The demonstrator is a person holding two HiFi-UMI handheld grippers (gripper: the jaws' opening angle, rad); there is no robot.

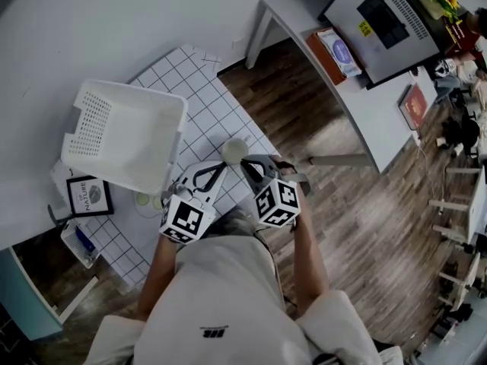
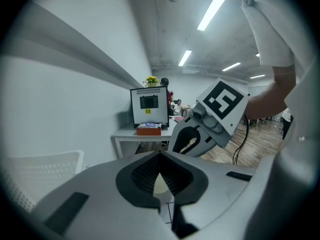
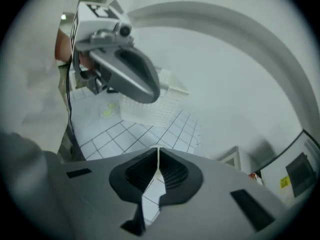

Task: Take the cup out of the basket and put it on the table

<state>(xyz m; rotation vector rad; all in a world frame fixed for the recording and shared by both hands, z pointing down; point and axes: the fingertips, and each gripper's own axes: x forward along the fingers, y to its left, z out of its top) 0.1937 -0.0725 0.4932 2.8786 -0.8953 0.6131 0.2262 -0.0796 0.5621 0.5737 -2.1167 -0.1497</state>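
Observation:
A pale cup stands upright on the grid-patterned tablecloth, just right of the white plastic basket. My left gripper and right gripper hover side by side just on the near side of the cup, tips pointing at it. In the left gripper view my left gripper has its jaws shut tip to tip, and a cream patch of the cup shows through the gap behind them. In the right gripper view my right gripper is shut with nothing between its jaws; the basket lies beyond.
A framed picture and a small tray sit at the table's near left, with two pale green discs by the basket. The tablecloth's right edge drops to wooden floor. A grey desk stands to the right.

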